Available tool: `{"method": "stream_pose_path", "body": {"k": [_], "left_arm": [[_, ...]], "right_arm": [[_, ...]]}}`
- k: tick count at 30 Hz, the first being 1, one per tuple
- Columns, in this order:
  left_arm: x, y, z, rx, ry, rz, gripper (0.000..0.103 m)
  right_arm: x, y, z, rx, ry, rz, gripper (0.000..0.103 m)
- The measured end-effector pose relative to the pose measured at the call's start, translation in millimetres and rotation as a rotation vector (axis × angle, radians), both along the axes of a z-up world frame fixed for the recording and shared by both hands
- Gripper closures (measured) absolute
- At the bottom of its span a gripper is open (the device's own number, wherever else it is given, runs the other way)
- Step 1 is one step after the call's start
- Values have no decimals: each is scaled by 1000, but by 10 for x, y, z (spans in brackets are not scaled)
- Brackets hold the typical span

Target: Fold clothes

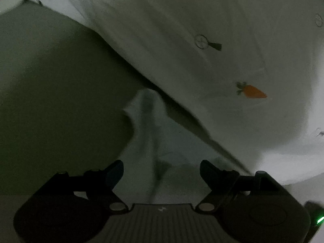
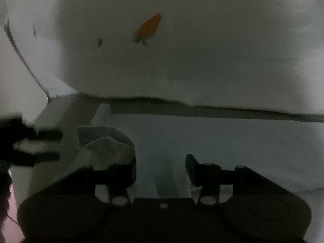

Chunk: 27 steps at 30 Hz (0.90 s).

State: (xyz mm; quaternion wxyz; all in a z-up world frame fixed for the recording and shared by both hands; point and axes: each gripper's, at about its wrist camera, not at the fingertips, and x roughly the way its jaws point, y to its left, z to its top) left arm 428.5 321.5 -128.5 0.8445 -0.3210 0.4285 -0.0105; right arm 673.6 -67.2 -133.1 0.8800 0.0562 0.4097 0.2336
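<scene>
Mostly white garment (image 1: 222, 30), carrot print (image 1: 252, 91); both tools spread.

Dim, grainy fisheye views with smeared fabric

Both pictures were dark and noisy, with black vignette corners and bowed edges. In the left wrist view the white garment (image 1: 232, 40) was brightest at upper right, falling into deep shadow at left; its carrot patch (image 1: 252, 91) stayed fairly crisp. In the right wrist view the carrot was blurred, and the left gripper (image 2: 58, 144) was a smeared silhouette.
</scene>
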Motion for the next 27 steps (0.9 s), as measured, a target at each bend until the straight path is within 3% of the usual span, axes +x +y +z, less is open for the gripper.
{"method": "stream_pose_path", "body": {"k": [4,6,9,11,15,17,20,23,27], "left_arm": [[-323,4,-34,24,2,-8,20],[-456,-37,-93,36,30,-19,20],[-627,-179,-200,147,98,-42,20],[-686,-303,-267,234,137,-72,20],[-742,-473,-240,248,124,-99,20],[-731,-565,-195,235,98,-118,20],[-659,-823,-124,294,73,-178,19],[-708,-1101,-50,351,48,-261,18],[-806,-1427,-30,356,47,-319,16]], "right_arm": [[-22,-89,50,59,-31,-44,43],[-14,-53,74,51,-48,-55,43],[1,82,151,-35,-91,-61,45],[-69,56,256,-29,-114,-63,45],[-473,-204,367,-8,-138,-108,42],[-784,-403,352,-75,-161,-139,41],[-1276,-718,232,-213,-176,-176,41],[-1798,-1063,70,-417,-189,-187,41],[-2434,-1413,-211,-651,-163,-166,41]]}}
